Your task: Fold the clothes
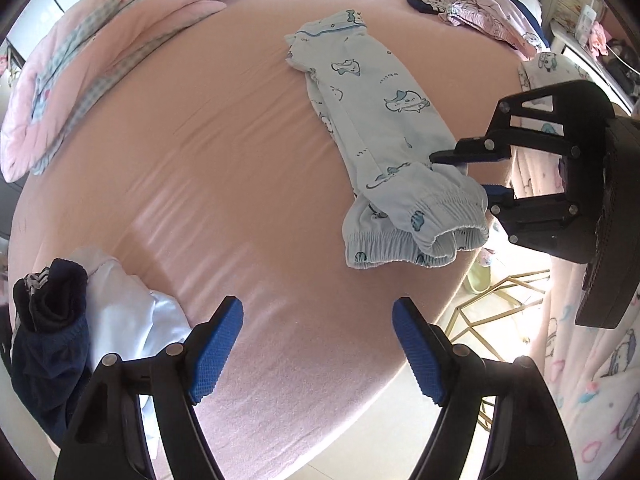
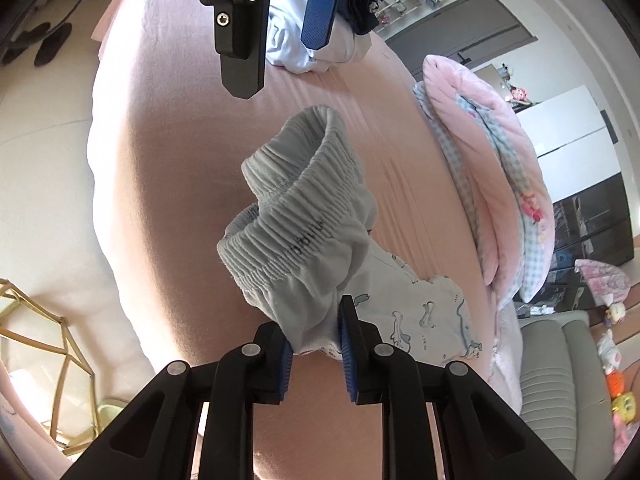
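Left wrist view: left gripper [image 1: 318,350] at bottom centre, blue pads spread wide apart, nothing between them, hovering over the pink bedsheet [image 1: 224,184]. Light blue printed pants [image 1: 372,120] lie lengthwise in the centre-right of the frame, waistband end toward the lower right near the bed edge, cuff end toward the top. Right gripper [image 1: 472,174] enters from the right edge, fingers clamped on the pants fabric just above the elastic waistband, which is bunched and lifted a bit. Lower left: a heap of navy and white clothes [image 1: 80,320] on the sheet, just beside the left gripper's finger. Upper left: folded pink quilt [image 1: 92,60] along the bed edge. Top right: pile of printed garments [image 1: 472,8]. Gold wire frame [image 1: 500,300] on the floor at lower right, off the bed.

Right wrist view: right gripper [image 2: 314,354] at bottom centre, pads closed onto a fold of the pants [image 2: 304,232]; ribbed waistband stands up open in mid-frame, the printed legs trail off to the lower right. Left gripper [image 2: 280,28] at the top of the frame, jaws apart, empty, above the sheet [image 2: 160,160]. The clothes heap [image 2: 340,32] sits behind it at top centre. Quilt [image 2: 500,168] at right. Gold frame [image 2: 44,356] lower left.
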`<action>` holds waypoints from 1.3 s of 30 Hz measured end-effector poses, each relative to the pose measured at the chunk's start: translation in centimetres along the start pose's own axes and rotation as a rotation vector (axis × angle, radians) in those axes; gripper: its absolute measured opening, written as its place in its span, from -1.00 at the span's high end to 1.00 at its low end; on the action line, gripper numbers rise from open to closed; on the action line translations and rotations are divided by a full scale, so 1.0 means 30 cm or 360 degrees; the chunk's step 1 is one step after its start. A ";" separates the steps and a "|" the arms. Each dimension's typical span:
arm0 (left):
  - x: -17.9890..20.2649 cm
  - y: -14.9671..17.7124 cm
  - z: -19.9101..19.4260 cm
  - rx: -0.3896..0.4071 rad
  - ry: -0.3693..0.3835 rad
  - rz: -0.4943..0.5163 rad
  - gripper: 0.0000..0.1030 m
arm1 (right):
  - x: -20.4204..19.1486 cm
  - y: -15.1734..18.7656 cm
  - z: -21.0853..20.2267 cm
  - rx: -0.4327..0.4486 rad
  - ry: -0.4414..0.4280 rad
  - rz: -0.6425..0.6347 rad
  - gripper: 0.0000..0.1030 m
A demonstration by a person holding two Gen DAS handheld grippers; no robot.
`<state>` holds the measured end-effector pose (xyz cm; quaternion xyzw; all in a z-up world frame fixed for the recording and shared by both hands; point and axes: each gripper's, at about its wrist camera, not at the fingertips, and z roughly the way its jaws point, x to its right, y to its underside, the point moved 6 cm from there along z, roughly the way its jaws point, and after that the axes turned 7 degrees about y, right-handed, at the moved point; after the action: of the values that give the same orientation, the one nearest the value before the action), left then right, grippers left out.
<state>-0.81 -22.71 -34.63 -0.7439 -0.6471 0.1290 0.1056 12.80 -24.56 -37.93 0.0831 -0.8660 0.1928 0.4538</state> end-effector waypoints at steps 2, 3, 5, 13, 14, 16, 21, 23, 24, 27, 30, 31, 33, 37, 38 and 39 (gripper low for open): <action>0.004 0.010 0.015 0.0056 -0.0059 0.0025 -0.48 | -0.007 -0.009 0.003 0.0023 0.0077 -0.0060 0.06; 0.010 0.009 0.024 0.0065 -0.0069 0.0041 -0.48 | -0.013 -0.019 -0.005 0.0061 0.0122 -0.0086 -0.13; 0.022 0.008 0.044 0.0082 -0.0090 0.0073 -0.48 | -0.025 -0.039 -0.020 0.0129 0.0176 -0.0119 -0.51; 0.058 0.002 0.125 0.0111 -0.0147 0.0193 -0.48 | -0.047 -0.117 0.023 0.0138 0.0225 -0.0154 -0.50; 0.055 0.003 0.138 0.0089 -0.0139 0.0203 -0.48 | -0.049 -0.127 0.029 0.0139 0.0231 -0.0158 -0.50; 0.048 -0.005 0.149 0.0091 -0.0123 0.0224 -0.48 | -0.055 -0.143 0.038 0.0140 0.0239 -0.0164 -0.50; 0.056 -0.017 0.170 0.0164 -0.0144 0.0414 -0.52 | -0.088 -0.134 0.029 0.0111 0.0118 -0.0134 0.01; 0.071 -0.012 0.174 0.0246 -0.0206 0.0572 -0.67 | -0.108 -0.128 0.023 0.0107 0.0067 -0.0135 0.31; 0.071 -0.013 0.172 0.0276 -0.0237 0.0613 -0.79 | -0.112 -0.129 0.024 0.0110 0.0071 -0.0145 0.31; 0.063 -0.015 0.172 0.0330 -0.0252 0.0668 -0.96 | -0.097 -0.128 0.029 0.0111 -0.0007 -0.0079 0.35; 0.063 -0.011 0.163 0.0424 -0.0212 0.0775 -0.97 | -0.053 -0.119 0.038 0.0117 -0.0191 0.0082 0.37; 0.056 -0.020 0.165 0.0419 -0.0180 0.0771 -0.97 | -0.040 -0.113 0.042 0.0124 -0.0249 0.0125 0.37; 0.048 -0.029 0.164 0.0413 -0.0114 0.0745 -0.97 | -0.016 -0.101 0.040 0.0144 -0.0342 0.0199 0.37; 0.050 -0.035 0.161 0.0411 -0.0024 0.0742 -0.90 | 0.058 -0.074 0.048 0.0145 -0.0489 0.0423 0.37; 0.058 -0.035 0.161 0.0414 -0.0024 0.0772 -0.82 | 0.080 -0.067 0.054 0.0137 -0.0523 0.0493 0.37; 0.069 -0.036 0.159 0.0418 -0.0023 0.0792 -0.78 | 0.106 -0.061 0.064 0.0127 -0.0559 0.0565 0.37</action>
<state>-3.13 -20.57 -38.89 -0.8589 -0.4231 0.2389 0.1616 10.12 -26.91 -35.85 -0.0201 -0.9243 0.2861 0.2518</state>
